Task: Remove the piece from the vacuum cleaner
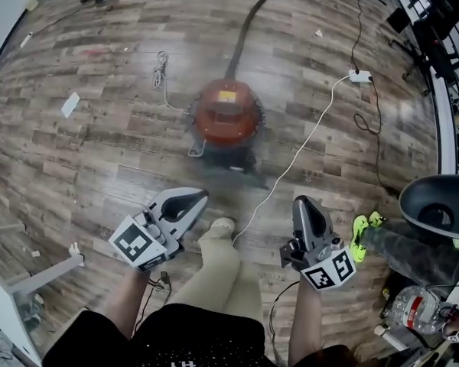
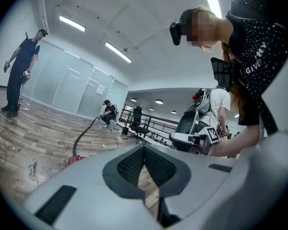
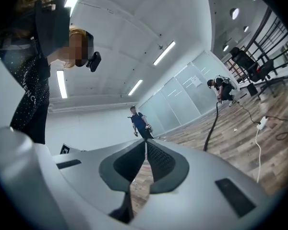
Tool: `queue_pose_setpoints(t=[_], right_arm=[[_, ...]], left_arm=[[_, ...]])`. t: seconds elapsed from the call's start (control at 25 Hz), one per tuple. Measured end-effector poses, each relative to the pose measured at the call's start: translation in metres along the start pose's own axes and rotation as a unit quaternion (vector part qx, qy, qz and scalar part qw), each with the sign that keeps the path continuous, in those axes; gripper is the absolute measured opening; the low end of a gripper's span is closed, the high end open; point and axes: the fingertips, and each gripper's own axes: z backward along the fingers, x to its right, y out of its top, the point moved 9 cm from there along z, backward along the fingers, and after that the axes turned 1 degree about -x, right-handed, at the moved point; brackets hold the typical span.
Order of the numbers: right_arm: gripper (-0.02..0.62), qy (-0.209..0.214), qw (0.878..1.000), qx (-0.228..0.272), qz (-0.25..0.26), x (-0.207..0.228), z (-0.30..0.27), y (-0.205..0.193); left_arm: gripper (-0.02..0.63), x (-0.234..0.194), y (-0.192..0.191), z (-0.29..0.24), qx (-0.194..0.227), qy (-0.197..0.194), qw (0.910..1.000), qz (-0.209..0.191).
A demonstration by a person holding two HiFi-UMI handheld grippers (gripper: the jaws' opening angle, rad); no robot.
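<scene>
Red vacuum cleaner (image 1: pixel 228 115) on the wood floor (image 1: pixel 99 151), at twelve o'clock from the standing person; its dark hose (image 1: pixel 249 25) leads off toward one o'clock. Left gripper (image 1: pixel 201 196) at seven o'clock of the cleaner, right gripper (image 1: pixel 301 202) at five o'clock, both well apart from it. Each pair of jaws is pressed together with nothing between.

Shirt (image 2: pixel 259 56): I read the pale letters "GIV" on its black cloth; the rest was too creased for me
Vacuum cleaner (image 1: pixel 228 121): its yellow sticker (image 1: pixel 227 95) was too small for me to read
Markers: the cube (image 1: pixel 138 245) on my left gripper (image 1: pixel 201 196) and the cube (image 1: pixel 330 269) on my right gripper (image 1: pixel 301 202) carried only black-and-white square codes
Bottle (image 1: pixel 402 304): its red label was too blurred for me to read
</scene>
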Motion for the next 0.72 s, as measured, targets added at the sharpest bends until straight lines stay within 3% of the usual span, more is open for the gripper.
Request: queue_pose_setpoints(t=[0.2,0.32,0.4,0.48,0.56,0.64,0.72], right_arm=[[0.011,-0.005,1.0,0.011,-0.003,0.049,0.002,-0.083],[0.011,-0.019,0.999,0.0,0.029,0.075,0.008,-0.128],[0.023,-0.017,0.998,-0.005,0.06,0.09,0.011,-0.156],[0.103,-0.005,0.997,-0.004,0.074,0.109,0.011,-0.183],[0.171,0.011,0.997,0.001,0.076,0.132,0.01,-0.208],[0.208,0.025,0.996,0.004,0.086,0.152,0.008,-0.232],[0.234,0.034,0.994,0.003,0.103,0.168,0.006,-0.256]], left_arm=[[0.007,-0.038,-0.084,-0.007,-0.004,0.033,0.9994,-0.001],[0.007,-0.062,-0.126,-0.01,0.015,0.055,0.9983,0.012],[0.008,-0.076,-0.153,-0.011,0.024,0.072,0.997,-0.01],[0.008,-0.089,-0.18,-0.014,0.019,0.088,0.9943,-0.057],[0.074,-0.103,-0.208,-0.02,0.019,0.097,0.9921,-0.078],[0.196,-0.116,-0.235,-0.023,0.033,0.098,0.9928,-0.061],[0.249,-0.129,-0.262,-0.026,0.032,0.092,0.9936,-0.058]])
